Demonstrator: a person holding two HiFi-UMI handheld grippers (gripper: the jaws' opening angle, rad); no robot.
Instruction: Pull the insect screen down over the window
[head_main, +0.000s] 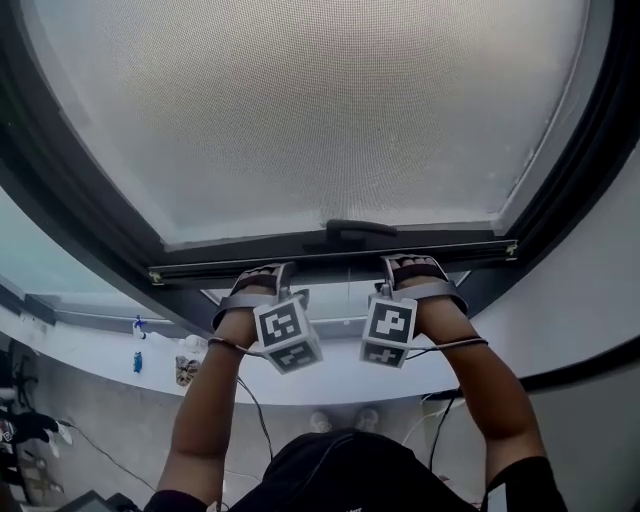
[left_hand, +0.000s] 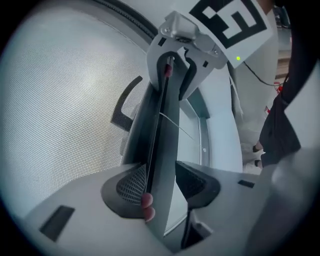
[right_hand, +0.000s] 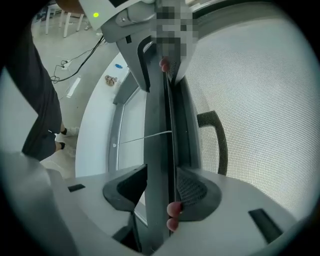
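- The insect screen (head_main: 300, 110) fills the window frame (head_main: 75, 215) above me, with its bottom bar (head_main: 240, 266) at the lower edge.
- My left gripper (left_hand: 160, 186) is clamped on that bar, left of the handle (head_main: 360, 229).
- My right gripper (right_hand: 161, 190) grips the same bar, right of the handle.

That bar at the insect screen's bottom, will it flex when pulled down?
Probably stiff: the bottom bar runs straight between left claw and right claw. Its smooth finish may slip; thin mesh above likely adds little weight.
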